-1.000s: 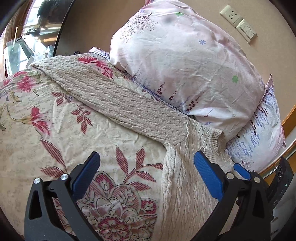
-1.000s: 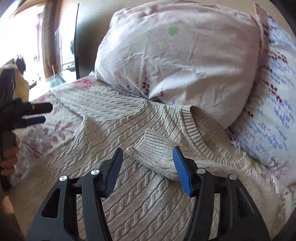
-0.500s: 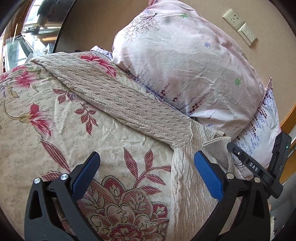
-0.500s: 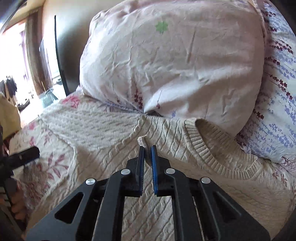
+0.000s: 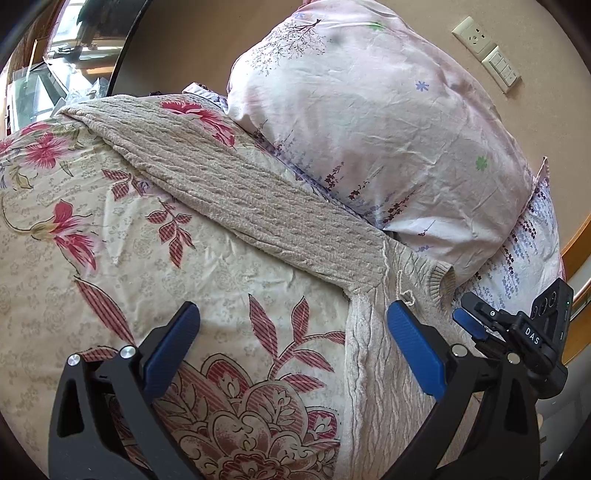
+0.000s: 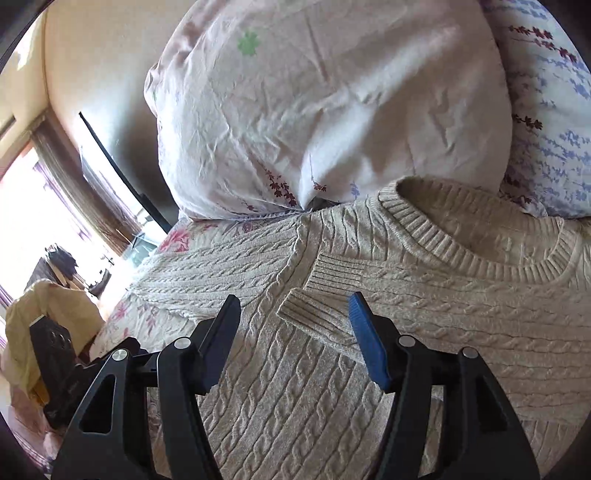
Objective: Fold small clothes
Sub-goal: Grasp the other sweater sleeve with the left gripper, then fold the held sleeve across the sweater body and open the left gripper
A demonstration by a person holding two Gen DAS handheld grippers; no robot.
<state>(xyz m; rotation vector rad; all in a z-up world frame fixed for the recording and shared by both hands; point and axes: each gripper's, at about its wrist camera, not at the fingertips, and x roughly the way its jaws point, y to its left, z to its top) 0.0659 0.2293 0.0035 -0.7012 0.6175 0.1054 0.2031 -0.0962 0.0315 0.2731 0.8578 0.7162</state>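
Across floral bedspread below pillows, cable-knit sweater spread flat with one sleeve folded inward, other sleeve still outstretched; right gripper just reopened, empty, left gripper wide, empty.

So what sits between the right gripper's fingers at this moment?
The sweater's folded-in sleeve cuff lies between the right gripper's fingers, which have just been opening and no longer pinch it. The right wrist view shows this.

Floral bedspread (red blooms on cream); pink pillow against the tan wall; wall socket.
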